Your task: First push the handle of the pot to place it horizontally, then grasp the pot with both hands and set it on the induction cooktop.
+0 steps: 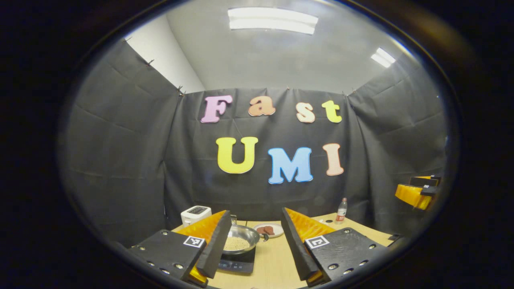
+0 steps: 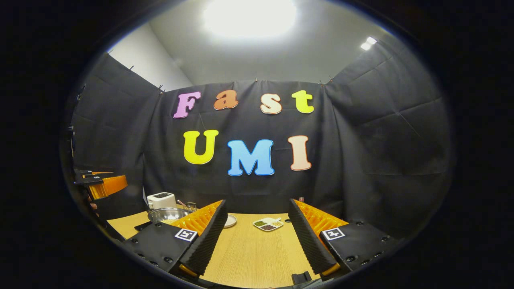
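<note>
Already the pot (image 1: 240,240) sits on the induction cooktop (image 1: 237,265), its handle (image 1: 264,237) pointing right toward a plate (image 1: 268,230). Your left gripper (image 1: 257,253) and right gripper (image 2: 257,245) are raised, spread wide, holding nothing. Judged step: placement done; next, simply withdraw.

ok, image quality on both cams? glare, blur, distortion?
Right gripper view: the ceiling light is blown out to a white blob, table evenly lit. Left gripper view: ceiling panel keeps its edges, pot fairly sharp with a mild sheen. Both: strong fisheye bending of the walls, softer toward the rim.
</note>
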Demonstrator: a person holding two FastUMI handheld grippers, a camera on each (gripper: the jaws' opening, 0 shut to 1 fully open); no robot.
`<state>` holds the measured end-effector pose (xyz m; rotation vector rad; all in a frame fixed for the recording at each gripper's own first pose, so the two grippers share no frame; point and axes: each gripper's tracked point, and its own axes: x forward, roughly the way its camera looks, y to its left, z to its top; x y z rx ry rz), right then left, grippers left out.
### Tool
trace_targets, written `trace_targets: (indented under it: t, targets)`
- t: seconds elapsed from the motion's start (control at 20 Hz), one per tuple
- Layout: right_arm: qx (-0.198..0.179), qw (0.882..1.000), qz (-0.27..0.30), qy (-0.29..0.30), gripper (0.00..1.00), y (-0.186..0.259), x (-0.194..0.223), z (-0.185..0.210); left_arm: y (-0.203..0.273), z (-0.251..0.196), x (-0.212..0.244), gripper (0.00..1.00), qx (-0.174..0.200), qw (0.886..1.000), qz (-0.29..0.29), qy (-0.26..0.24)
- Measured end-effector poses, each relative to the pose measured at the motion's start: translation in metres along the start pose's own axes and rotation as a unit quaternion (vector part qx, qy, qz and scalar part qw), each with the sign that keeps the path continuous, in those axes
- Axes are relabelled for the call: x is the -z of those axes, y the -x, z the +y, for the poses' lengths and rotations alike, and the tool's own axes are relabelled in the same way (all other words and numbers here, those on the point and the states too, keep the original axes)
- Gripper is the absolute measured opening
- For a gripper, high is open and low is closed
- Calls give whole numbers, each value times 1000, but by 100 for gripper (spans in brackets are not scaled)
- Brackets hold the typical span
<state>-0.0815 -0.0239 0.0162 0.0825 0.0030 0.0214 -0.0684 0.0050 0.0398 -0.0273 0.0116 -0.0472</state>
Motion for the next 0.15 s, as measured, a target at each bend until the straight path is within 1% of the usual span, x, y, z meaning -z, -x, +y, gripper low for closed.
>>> trace_targets:
  t: [0.05,0.1,0.15]
  targets:
    - [0,1000,-1,1,97,-1,0,1,0,1,-1,72,0,1000,0,-1]
    - [0,1000,0,2,97,-1,0,1,0,3,0,72,-1,1000,-1,-3]
    - [0,1000,0,2,97,-1,1,2,-1,2,-1,75,2,1000,-1,-3]
